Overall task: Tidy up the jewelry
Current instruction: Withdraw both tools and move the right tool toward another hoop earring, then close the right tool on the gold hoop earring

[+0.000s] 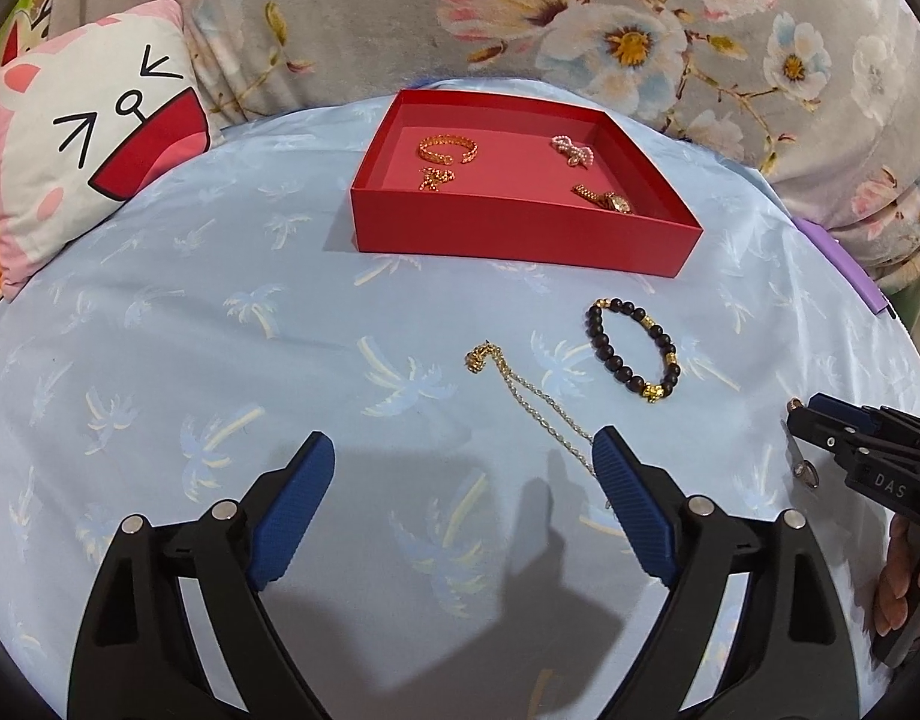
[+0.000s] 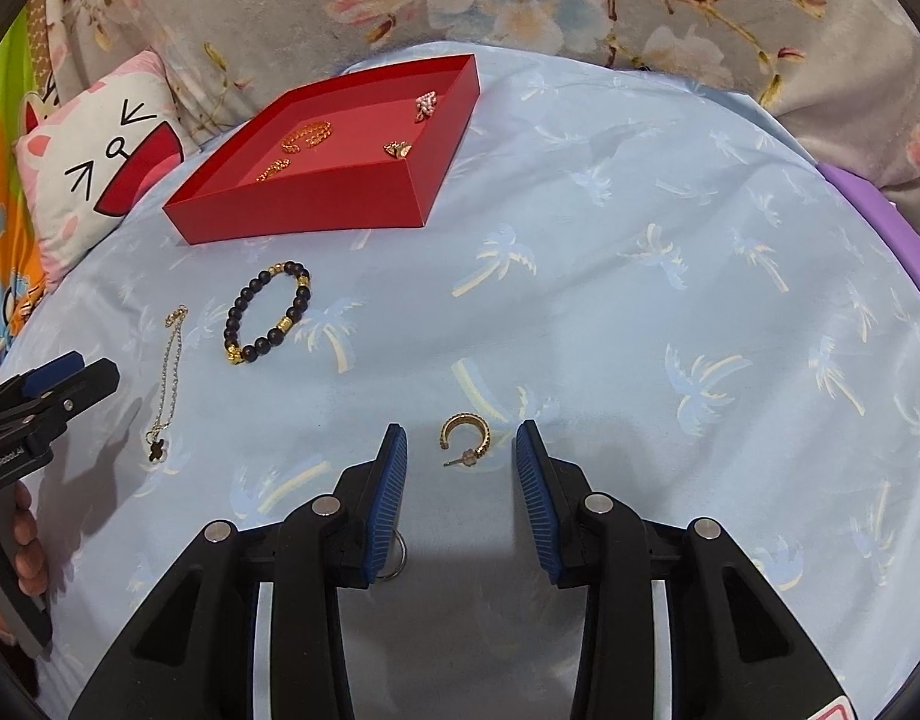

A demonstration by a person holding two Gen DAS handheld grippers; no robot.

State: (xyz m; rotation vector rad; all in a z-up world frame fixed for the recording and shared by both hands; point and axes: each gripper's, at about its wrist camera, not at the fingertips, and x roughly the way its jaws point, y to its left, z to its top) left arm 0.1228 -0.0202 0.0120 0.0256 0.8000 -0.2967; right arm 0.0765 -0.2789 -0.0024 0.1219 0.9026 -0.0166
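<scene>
A red tray on the blue cloth holds a gold bangle, a gold chain piece, a pearl piece and a gold watch. A black bead bracelet and a thin gold chain lie in front of the tray. A gold hoop earring lies between the tips of my open right gripper. My left gripper is open and empty above the cloth, its right finger by the chain's end. A silver ring lies under my right gripper.
A cat-face pillow lies at the left. A floral blanket runs along the back. A purple object sits at the cloth's right edge. The right gripper shows at the right edge of the left wrist view.
</scene>
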